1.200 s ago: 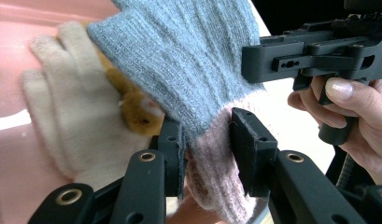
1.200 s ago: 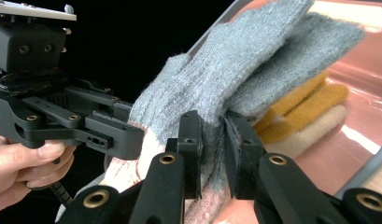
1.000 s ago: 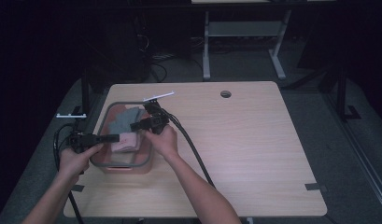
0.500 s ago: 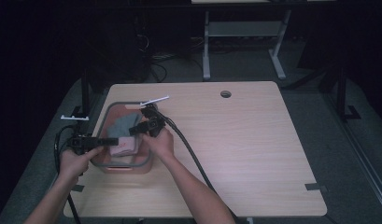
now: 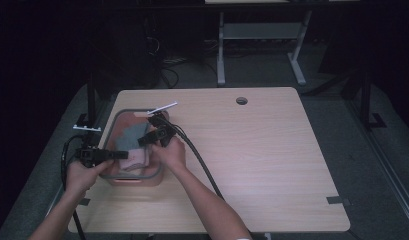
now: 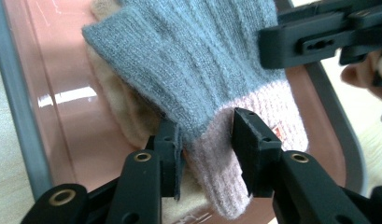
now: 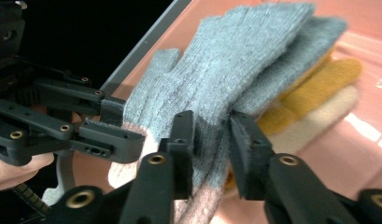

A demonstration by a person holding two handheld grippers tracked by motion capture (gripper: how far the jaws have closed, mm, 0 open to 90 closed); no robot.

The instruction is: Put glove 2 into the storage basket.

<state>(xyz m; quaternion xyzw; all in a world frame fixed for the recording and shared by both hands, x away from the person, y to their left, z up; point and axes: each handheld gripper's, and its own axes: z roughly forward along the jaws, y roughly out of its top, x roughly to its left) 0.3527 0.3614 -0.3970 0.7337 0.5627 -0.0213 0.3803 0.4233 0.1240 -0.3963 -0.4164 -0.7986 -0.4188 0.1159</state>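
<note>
A grey knit glove (image 6: 202, 60) with a pink cuff lies over the pink bin (image 5: 137, 179) at the table's left. My left gripper (image 6: 205, 149) comes in from the bin's left side, its pads still pressed on the pink cuff, though its jaws have just been opening. My right gripper (image 7: 212, 140) reaches in from the right. Its jaws have just been opening too and stand loosely around the glove's (image 7: 235, 60) grey edge. In the high view the two grippers (image 5: 127, 155) (image 5: 141, 141) face each other over the bin. Under the glove lie a yellow glove (image 7: 319, 84) and a cream one (image 7: 314, 121).
The bin has a grey rim (image 6: 20, 116) and stands near the table's left edge. A thin white strip (image 5: 162, 107) lies at its far corner. A cable hole (image 5: 241, 100) is at the back of the table. Black cables trail from both grippers.
The right gripper has come down a little toward the bin with the glove. The left hand has kept about still.
</note>
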